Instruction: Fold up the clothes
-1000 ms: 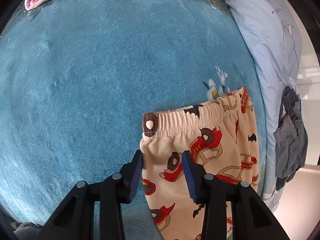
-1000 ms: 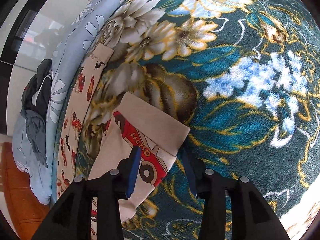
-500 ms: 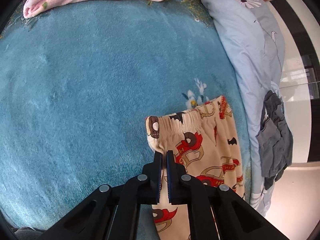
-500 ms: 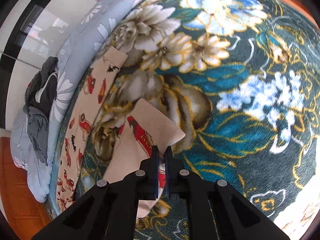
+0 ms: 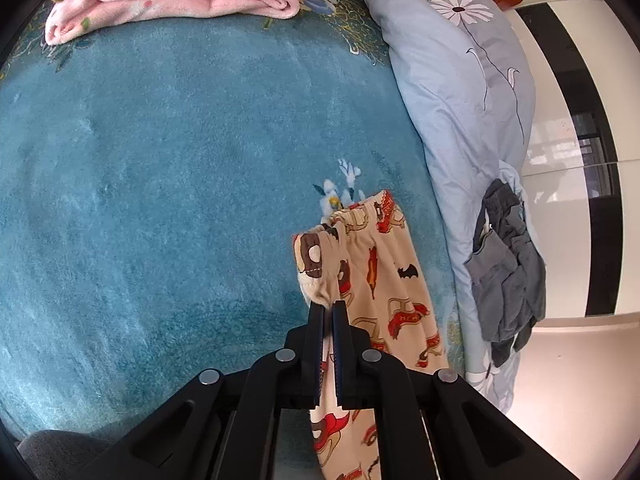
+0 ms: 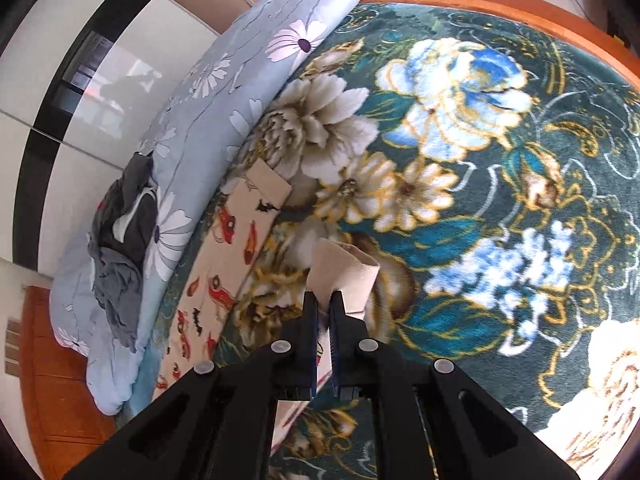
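I am pinching the pants (image 5: pixel 372 264) waistband with my left gripper (image 5: pixel 328 308) and gripping a leg cuff with my right gripper (image 6: pixel 323 300) over the blanket (image 5: pixel 160 180).

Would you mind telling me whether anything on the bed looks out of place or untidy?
Yes: a dark grey garment lies crumpled on the light blue quilt at the bed's edge, unfolded, unlike the pink blanket folded at the far end. The pants are merely bunched where both grippers pinch them.
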{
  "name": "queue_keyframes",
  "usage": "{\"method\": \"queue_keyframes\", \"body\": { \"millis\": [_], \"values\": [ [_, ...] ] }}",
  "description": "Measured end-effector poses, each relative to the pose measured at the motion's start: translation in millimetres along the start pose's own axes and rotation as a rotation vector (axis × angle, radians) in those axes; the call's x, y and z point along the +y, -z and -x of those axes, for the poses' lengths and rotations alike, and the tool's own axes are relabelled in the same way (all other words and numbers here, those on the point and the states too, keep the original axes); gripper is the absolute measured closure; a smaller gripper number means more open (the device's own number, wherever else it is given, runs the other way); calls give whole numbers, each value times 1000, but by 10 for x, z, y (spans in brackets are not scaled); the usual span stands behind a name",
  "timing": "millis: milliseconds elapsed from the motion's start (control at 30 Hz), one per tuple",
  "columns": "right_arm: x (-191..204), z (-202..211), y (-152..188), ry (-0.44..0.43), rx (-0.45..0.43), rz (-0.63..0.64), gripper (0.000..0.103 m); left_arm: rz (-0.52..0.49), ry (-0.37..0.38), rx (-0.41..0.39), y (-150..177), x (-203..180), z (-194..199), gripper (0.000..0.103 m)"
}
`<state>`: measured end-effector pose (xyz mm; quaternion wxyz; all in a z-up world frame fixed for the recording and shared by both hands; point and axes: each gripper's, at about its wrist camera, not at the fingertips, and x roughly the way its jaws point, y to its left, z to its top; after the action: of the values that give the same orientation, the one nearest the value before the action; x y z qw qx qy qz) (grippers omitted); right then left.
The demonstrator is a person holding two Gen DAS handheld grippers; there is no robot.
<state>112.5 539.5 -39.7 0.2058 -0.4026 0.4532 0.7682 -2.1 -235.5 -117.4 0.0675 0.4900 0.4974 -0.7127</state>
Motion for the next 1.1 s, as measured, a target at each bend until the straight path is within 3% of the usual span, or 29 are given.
{"method": "queue_keyframes", "body": {
  "millis": [167,233,333,433,567,667,733,800,833,867,933,1000,1100],
  "values": [
    [467,-303,-455,-37,-8,-20,98,11,30,50,-170,-332,-263,99],
    [626,-461,-654,-22,-12,-31,98,-11,31,69,-165,-477,-220,99],
    [820,-734,-909,4,7,-73,98,-39,36,93,-295,-779,-456,99],
    [980,-986,-1038,57,17,-94,98,-52,19,111,-380,-953,-670,99],
    [1115,-1206,-1072,67,24,-132,98,-115,-25,116,-435,-1140,-882,98],
    [1220,-1270,-1092,79,15,-122,98,-98,-2,107,-465,-1174,-953,96],
    [1268,-1291,-1111,92,4,-111,98,-86,21,117,-466,-1167,-985,91],
    [1299,-1317,-1118,88,-1,-102,97,-112,33,125,-454,-1156,-979,76],
    [1318,-1335,-1116,78,3,-90,96,-130,36,126,-444,-1149,-971,59],
    [1338,-1350,-1109,67,7,-74,94,-155,36,123,-429,-1140,-956,52],
    [1380,-1378,-1094,44,14,-41,92,-182,3,111,-390,-1027,-927,51],
    [1388,-1359,-1053,9,18,0,68,-199,-43,96,-348,-873,-899,49],
    [1269,-1264,-932,4,-2,65,64,-212,-108,79,-290,-626,-873,49]
  ]
}}
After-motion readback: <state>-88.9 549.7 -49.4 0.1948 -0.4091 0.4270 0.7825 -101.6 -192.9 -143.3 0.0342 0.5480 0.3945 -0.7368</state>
